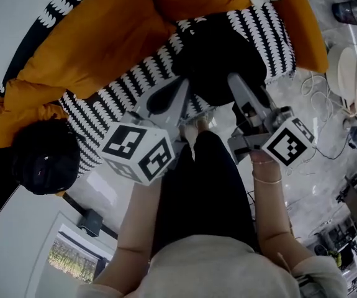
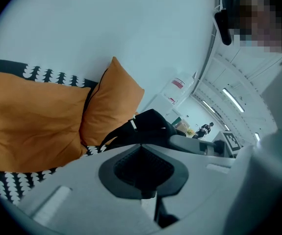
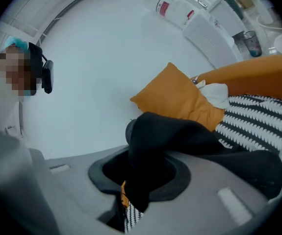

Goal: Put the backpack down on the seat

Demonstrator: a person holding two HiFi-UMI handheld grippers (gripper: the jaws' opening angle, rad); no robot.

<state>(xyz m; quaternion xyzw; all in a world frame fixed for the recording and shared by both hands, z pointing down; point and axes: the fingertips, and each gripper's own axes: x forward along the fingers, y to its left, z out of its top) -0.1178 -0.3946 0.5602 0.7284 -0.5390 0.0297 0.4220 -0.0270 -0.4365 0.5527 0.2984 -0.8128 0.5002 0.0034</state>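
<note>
The black backpack (image 1: pixel 218 51) sits low over the seat of a sofa (image 1: pixel 128 98) with a black-and-white patterned cover. Both grippers reach into it from the front. My left gripper (image 1: pixel 181 95) meets its left edge; in the left gripper view black fabric fills the slot between the jaws (image 2: pixel 141 173), and the backpack (image 2: pixel 148 126) rises just beyond. My right gripper (image 1: pixel 239 85) is at the bag's right side. In the right gripper view a fold of the backpack (image 3: pixel 190 136) runs down into the right gripper (image 3: pixel 140 180), which is shut on it.
Orange cushions (image 1: pixel 97 36) lean on the sofa back, one right behind the bag (image 3: pixel 175 99). A white cloth (image 3: pixel 214 94) lies at the sofa's far end. A black round object (image 1: pixel 45 157) rests near the sofa's left end. Cables and equipment (image 1: pixel 352 67) crowd the right.
</note>
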